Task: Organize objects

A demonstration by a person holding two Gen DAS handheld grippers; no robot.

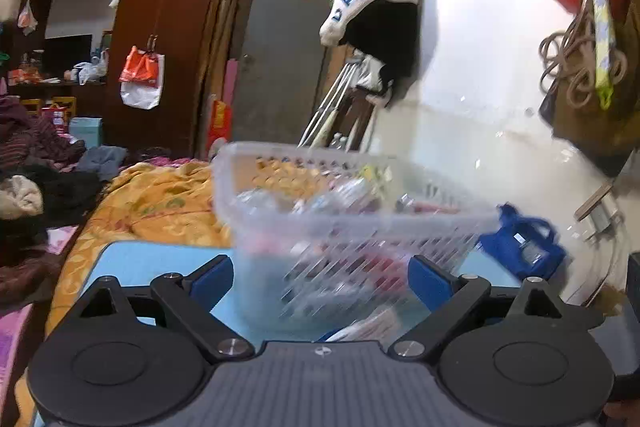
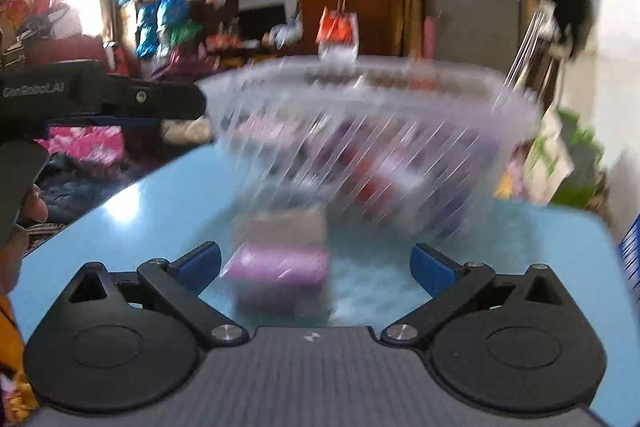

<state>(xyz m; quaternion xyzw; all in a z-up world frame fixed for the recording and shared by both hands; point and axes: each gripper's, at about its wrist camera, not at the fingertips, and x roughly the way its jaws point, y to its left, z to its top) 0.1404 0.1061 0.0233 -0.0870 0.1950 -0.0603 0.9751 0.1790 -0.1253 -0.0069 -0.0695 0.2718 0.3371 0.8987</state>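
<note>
Two handheld grippers are shown over a light blue table (image 2: 160, 195). A clear slotted plastic basket (image 1: 344, 211) is set on the table, filled with small packets that are too blurred to name. In the left wrist view, the left gripper (image 1: 320, 279) is seen with its jaws spread wide, the basket's near lower corner lying between the blue pads without being pressed. In the right wrist view, the right gripper (image 2: 316, 269) is likewise spread wide, with nothing pinched. Just ahead of it, near the basket's base, what may be a purple and beige packet (image 2: 280, 259) is seen on the table, heavily smeared by motion. A small blue bag (image 1: 520, 247) is seen beside the basket, and an orange quilt (image 1: 160, 203) beyond the table.
</note>
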